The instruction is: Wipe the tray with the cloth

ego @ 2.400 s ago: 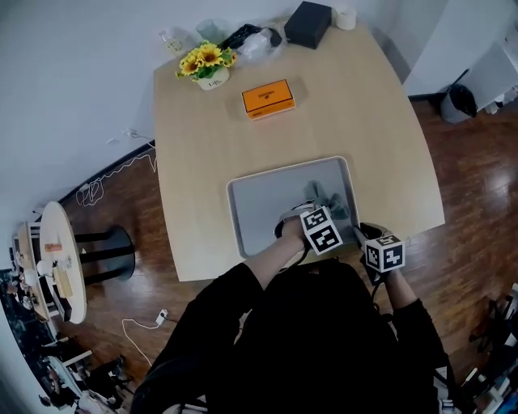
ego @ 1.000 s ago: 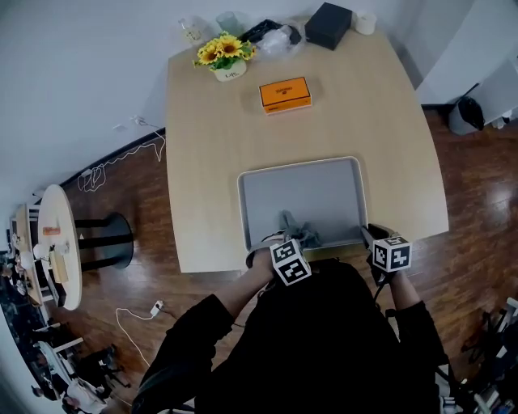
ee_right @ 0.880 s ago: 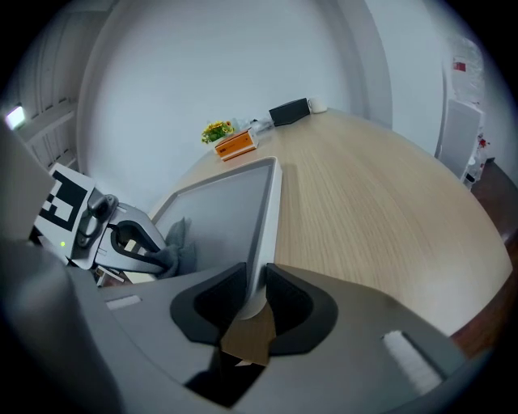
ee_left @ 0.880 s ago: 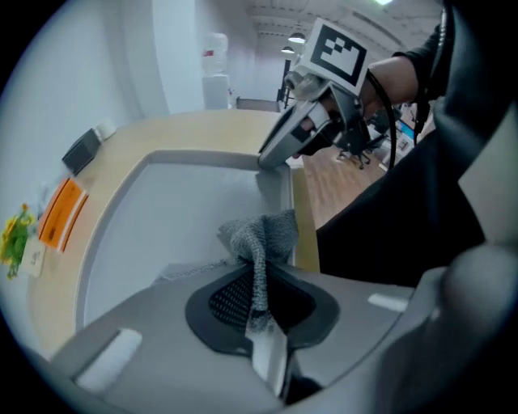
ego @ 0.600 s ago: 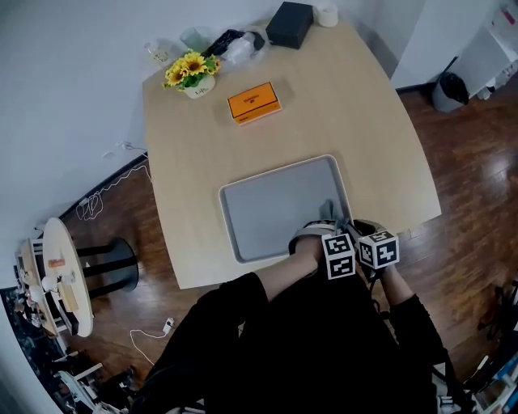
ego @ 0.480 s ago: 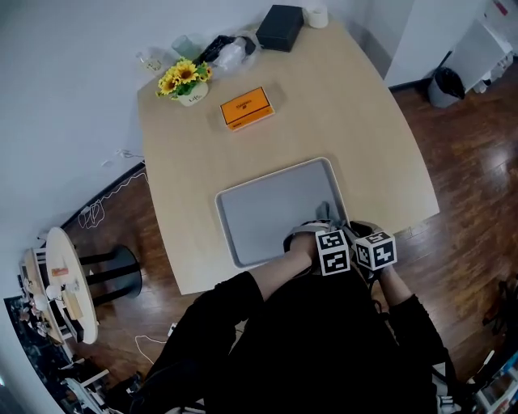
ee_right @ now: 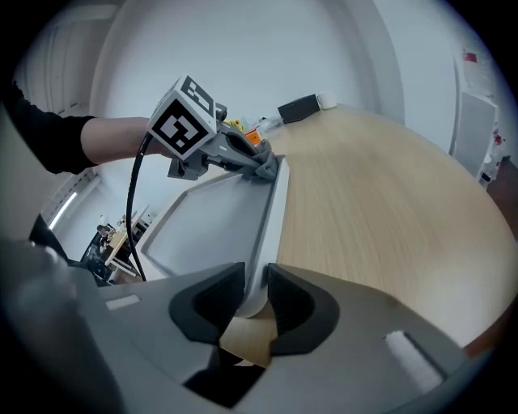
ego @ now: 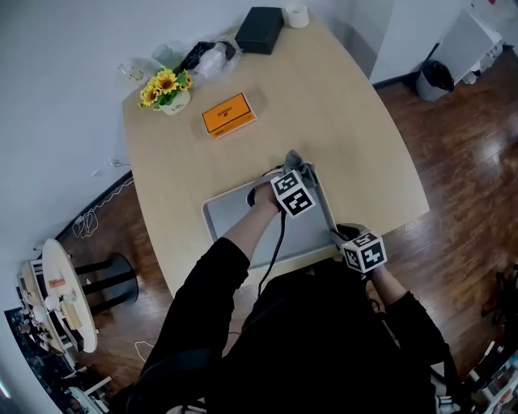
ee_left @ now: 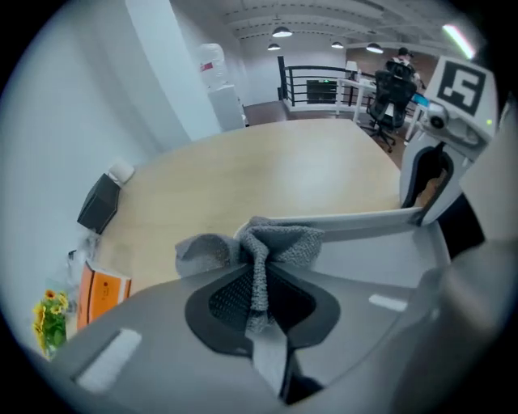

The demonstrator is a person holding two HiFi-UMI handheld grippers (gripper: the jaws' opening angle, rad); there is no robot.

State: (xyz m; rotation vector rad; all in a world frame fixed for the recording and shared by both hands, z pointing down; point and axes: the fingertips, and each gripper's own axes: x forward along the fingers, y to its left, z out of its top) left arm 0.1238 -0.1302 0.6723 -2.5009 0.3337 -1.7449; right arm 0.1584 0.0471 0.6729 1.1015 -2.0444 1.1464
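A grey tray [ego: 235, 218] lies on the wooden table near the front edge. My left gripper [ego: 293, 166] is shut on a bunched grey cloth [ego: 292, 157] and holds it at the tray's far right corner. In the left gripper view the cloth [ee_left: 275, 242] sticks out of the pinched jaws over the tray rim [ee_left: 356, 220]. My right gripper [ego: 337, 236] sits at the near right corner. Its jaws [ee_right: 255, 295] straddle the tray's rim [ee_right: 273, 218], pads against it, and they are opening. The right gripper view also shows the left gripper [ee_right: 261, 167] at the far end of the tray.
An orange box [ego: 228, 114], a pot of sunflowers [ego: 164, 89], a black box [ego: 259, 19], a white roll [ego: 296, 14] and some clear plastic clutter [ego: 206, 57] stand at the table's far end. A black bin [ego: 435, 79] stands on the wooden floor to the right.
My left gripper has carried the cloth from the tray's near right corner up its right side to the far right corner. The right gripper has stayed at the near right corner.
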